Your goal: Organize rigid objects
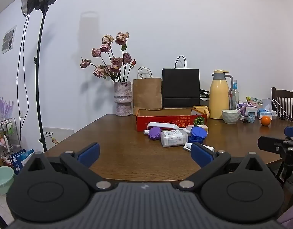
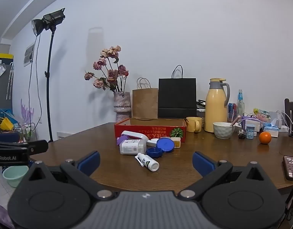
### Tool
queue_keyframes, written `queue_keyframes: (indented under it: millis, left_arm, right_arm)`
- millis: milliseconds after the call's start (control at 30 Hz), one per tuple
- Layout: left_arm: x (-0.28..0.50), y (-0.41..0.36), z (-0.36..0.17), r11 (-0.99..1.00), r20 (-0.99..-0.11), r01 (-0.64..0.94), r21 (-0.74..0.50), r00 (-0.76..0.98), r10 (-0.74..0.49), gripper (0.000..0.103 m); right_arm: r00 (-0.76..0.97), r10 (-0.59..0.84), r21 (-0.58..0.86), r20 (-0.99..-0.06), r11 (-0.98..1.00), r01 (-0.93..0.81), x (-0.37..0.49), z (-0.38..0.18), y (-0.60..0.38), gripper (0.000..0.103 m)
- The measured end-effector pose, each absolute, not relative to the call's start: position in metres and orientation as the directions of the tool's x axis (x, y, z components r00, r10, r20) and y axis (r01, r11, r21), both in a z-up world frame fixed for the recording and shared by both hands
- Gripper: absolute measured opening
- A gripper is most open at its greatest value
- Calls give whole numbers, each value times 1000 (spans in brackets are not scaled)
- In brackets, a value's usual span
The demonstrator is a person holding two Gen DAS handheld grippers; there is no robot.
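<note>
A pile of small rigid items lies on the brown table in front of a red cardboard box (image 1: 171,121) (image 2: 150,129). In it are a white square bottle (image 1: 173,138) (image 2: 132,146), a purple lid (image 1: 155,133), a round blue container with its lid (image 1: 198,132) (image 2: 165,145), a white flat case (image 1: 162,126) (image 2: 134,134) and a small white spray bottle (image 2: 147,161). My left gripper (image 1: 145,153) is open over the near table edge, nothing between its blue pads. My right gripper (image 2: 146,161) is open too, short of the spray bottle.
Behind the box stand a vase of dried roses (image 1: 123,101), a brown paper bag (image 1: 147,93), a black paper bag (image 1: 180,87) and a yellow thermos (image 1: 219,95). A yellow mug (image 2: 194,124), white bowl (image 2: 223,130), orange (image 2: 265,137) and phone (image 2: 292,167) sit at the right.
</note>
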State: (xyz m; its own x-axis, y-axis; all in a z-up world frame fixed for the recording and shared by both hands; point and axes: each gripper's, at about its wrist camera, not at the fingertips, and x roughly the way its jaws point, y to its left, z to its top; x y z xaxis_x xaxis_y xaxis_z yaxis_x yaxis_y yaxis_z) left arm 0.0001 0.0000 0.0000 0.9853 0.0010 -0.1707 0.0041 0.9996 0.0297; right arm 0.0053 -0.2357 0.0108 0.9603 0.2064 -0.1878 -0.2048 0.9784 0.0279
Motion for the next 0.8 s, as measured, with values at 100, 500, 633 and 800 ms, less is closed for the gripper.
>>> queue_keyframes:
  millis: [100,500,633,800]
  left_arm:
    - [-1,0,0,999,-164,9,31,986,-4,103]
    - [-5,1,-3,1000,-153,3,20,988,0,103]
    - [-4,1,-1,1000,-153,10,18,988,-7,103]
    - [-4,0,-1,1000,-145,6,20,989,-3,103]
  right_arm:
    - [960,206,28,-189,979,-204,6,11,-236,103]
    - [956,217,8,-197,976,-220,8,9,-230,103]
    - [957,216,5,-195,976,-219,8,9,-230,103]
    - [957,215,6,-195,976,-218,9,10,-231,103]
